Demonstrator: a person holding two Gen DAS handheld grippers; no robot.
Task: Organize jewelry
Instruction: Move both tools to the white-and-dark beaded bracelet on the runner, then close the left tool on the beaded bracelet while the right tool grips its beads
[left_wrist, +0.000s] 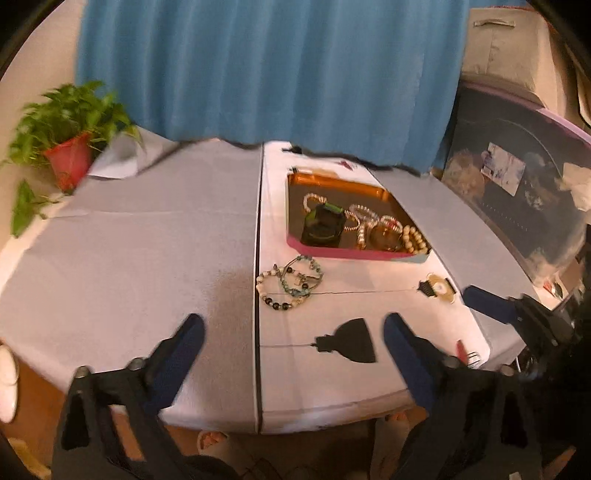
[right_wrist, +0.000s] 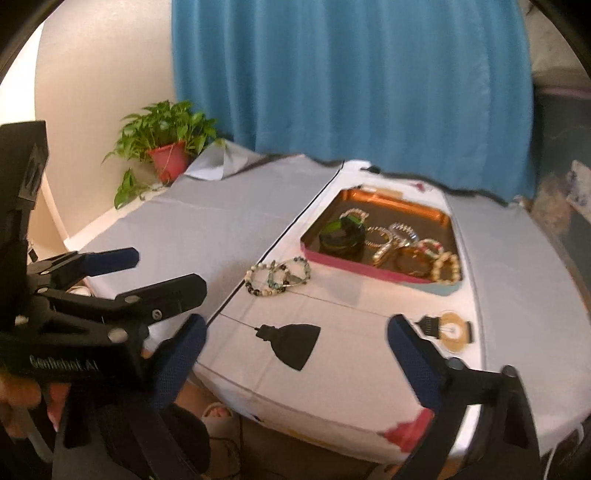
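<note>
jaws wide and empty above beaded bracelets (left_wrist: 289, 282) beside the tray (left_wrist: 343, 253).

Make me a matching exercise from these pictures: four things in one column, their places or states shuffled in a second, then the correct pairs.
Things
1. Red-potted green plant
2. Dark green jar with black lid
3. Loose cluster of beaded bracelets
4. Left gripper with blue-padded fingers

Places or states
A. Inside the orange-lined tray with a pink front wall
B. On the tablecloth, in front of the tray
C. At the table's far left corner, near the blue curtain
D. Open, nothing between its fingers

Pairs: 1-C, 2-A, 3-B, 4-D
</note>
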